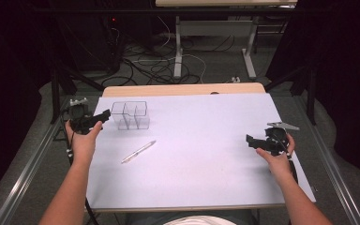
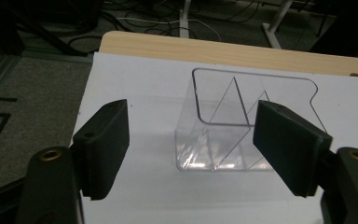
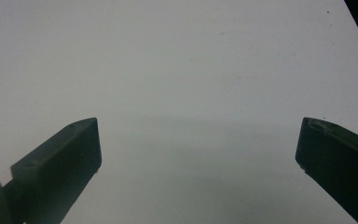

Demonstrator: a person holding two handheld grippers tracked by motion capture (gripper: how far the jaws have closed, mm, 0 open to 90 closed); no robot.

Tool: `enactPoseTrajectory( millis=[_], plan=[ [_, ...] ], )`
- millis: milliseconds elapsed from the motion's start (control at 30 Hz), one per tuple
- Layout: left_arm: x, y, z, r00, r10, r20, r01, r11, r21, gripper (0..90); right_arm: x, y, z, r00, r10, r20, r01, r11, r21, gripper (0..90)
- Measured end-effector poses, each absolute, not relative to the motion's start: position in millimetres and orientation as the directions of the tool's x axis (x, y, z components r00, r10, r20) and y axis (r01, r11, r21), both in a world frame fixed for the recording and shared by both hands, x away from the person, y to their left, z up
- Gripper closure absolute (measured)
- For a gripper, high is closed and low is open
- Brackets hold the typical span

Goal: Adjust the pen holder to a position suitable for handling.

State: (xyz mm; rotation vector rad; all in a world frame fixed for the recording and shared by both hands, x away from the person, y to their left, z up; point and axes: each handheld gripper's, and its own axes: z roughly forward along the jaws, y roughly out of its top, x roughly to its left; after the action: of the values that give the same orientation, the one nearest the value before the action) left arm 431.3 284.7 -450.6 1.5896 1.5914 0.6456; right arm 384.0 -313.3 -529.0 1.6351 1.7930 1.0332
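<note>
No readable text, label, brand or number on anything here

Setting: lab-style recording bay, shown by black curtains (image 1: 9, 56) at left and right, loose cables (image 1: 154, 65) on the far floor, metal desk legs (image 1: 178, 51), and a white-covered work table (image 1: 201, 154).
</note>
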Motion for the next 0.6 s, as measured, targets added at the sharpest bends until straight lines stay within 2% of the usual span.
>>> enactPoseTrajectory(
  millis=[300, 433, 600],
  plan=[
    [456.4, 275.0, -439.1, 0.12, 0.987, -0.106, 0.606, 0.011, 0.795, 41.0, 384.0, -312.5, -530.4, -0.166, 0.978, 0.127, 0.607, 0.0, 0.795, 0.1],
    [463.3, 272.6, -438.8, 0.128, 0.988, -0.081, 0.601, -0.012, 0.799, 50.4, 383.7, -311.7, -531.3, -0.172, 0.978, 0.122, 0.608, 0.008, 0.794, 0.1],
    [471.8, 270.4, -445.6, 0.12, 0.99, -0.07, 0.613, -0.018, 0.79, 50.7, 384.0, -311.1, -531.8, -0.173, 0.977, 0.124, 0.613, 0.008, 0.79, 0.1]
  ],
)
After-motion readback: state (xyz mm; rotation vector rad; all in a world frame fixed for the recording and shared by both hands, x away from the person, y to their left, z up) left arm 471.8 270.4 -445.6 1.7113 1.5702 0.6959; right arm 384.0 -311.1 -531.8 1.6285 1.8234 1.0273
